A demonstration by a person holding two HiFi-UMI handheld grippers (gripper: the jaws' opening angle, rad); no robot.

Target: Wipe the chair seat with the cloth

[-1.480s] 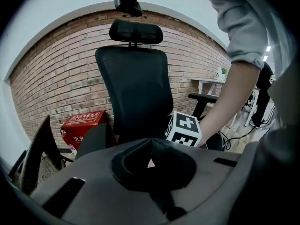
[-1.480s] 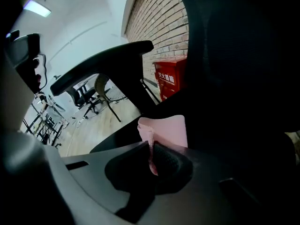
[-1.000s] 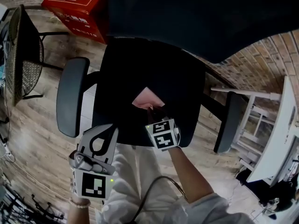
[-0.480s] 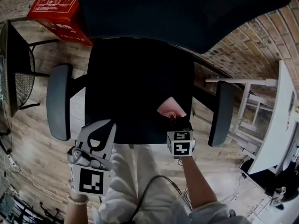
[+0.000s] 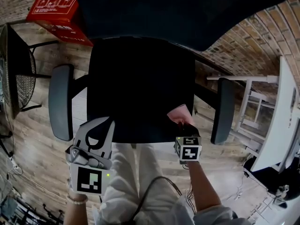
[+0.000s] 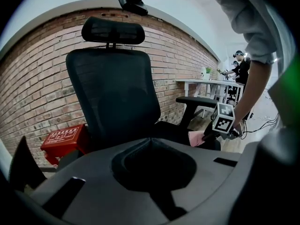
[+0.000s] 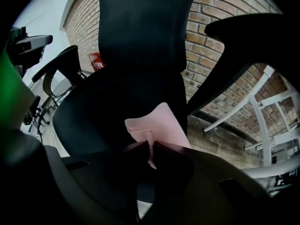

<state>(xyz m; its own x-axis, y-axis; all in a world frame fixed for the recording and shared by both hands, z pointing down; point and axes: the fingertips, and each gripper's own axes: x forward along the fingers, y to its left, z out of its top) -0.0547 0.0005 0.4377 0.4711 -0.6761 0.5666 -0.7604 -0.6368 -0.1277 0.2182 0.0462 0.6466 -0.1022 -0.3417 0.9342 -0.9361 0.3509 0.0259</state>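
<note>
Wood-plank floor [image 5: 28, 139] fills the head view, with a brick wall [image 5: 248, 36] curving across from 1 to 3 o'clock. At the centre stands a black office chair: its tall backrest [image 6: 112, 93] darkens the 12 o'clock edge from above, and the chair seat [image 5: 136, 93] spreads below it. One grey armrest [image 5: 61, 102] sits at the seat's 9 o'clock and the other [image 5: 222, 109] at its 3 o'clock. A white table [image 5: 276, 121] runs along the 3 o'clock edge of the head view. A red box [image 5: 58, 6] lies on the floor at 11 o'clock, and a dark wire-mesh chair [image 5: 18, 64] shows at the 9 o'clock edge. The person's pale trousers [image 5: 133, 172] hang at 6 o'clock, just off the seat's front edge.

The left gripper [image 6: 151, 142] is held off the seat at its 7 o'clock, above the floor beside the trousers; its jaws are closed together with nothing between them. The right gripper [image 7: 151, 146] is at the seat's 4 o'clock corner, jaws clamped on the pink cloth [image 5: 179, 114]. The cloth fans out beyond the jaws and lies on the seat near the 3 o'clock armrest, close to the front edge.
</note>
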